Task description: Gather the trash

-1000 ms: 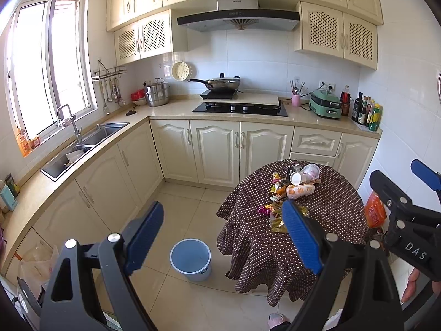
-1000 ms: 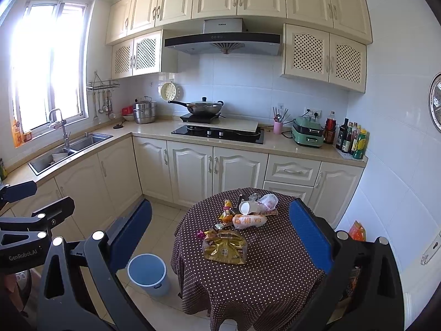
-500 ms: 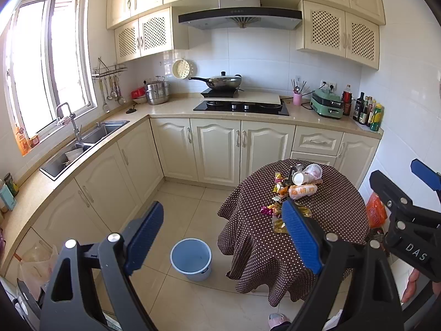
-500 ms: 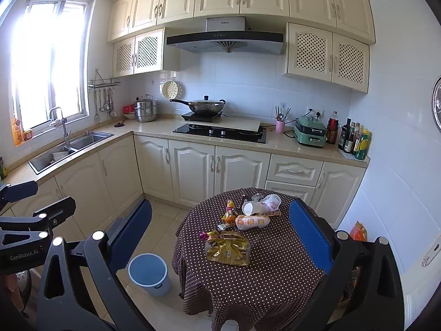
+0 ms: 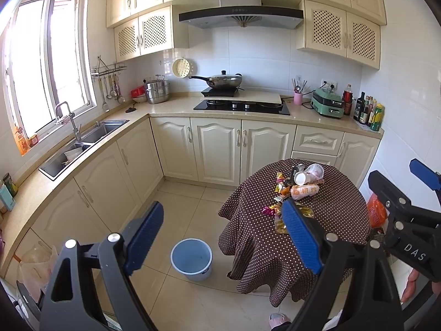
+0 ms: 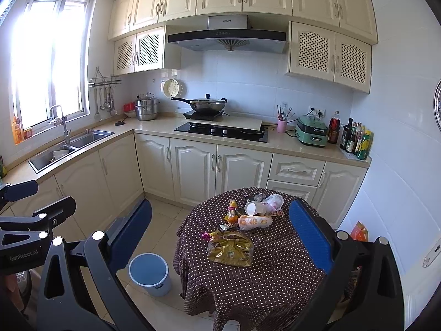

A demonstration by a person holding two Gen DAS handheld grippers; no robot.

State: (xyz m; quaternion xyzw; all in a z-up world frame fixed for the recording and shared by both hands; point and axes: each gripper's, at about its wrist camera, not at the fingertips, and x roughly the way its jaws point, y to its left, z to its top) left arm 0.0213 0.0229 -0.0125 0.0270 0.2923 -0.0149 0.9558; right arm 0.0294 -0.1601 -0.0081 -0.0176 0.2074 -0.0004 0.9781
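Two grippers, both spread wide and holding nothing: left gripper (image 5: 223,240) at lower centre of its view, right gripper (image 6: 220,234) likewise in its own. One round table (image 6: 275,284) under a brown dotted cloth, lower centre-right, bearing one heap of trash (image 6: 242,226): one gold bag (image 6: 230,251), one white cup (image 6: 252,208) on its side, one clear plastic bag (image 6: 274,202), several small wrappers too small to count. One blue bucket (image 6: 148,273) on the floor, just left of the table.

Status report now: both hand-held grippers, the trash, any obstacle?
Left hand-held gripper open, empty. Right hand-held gripper open, empty. Trash pile untouched on table; blue bucket on floor beside it. Nothing in the way.
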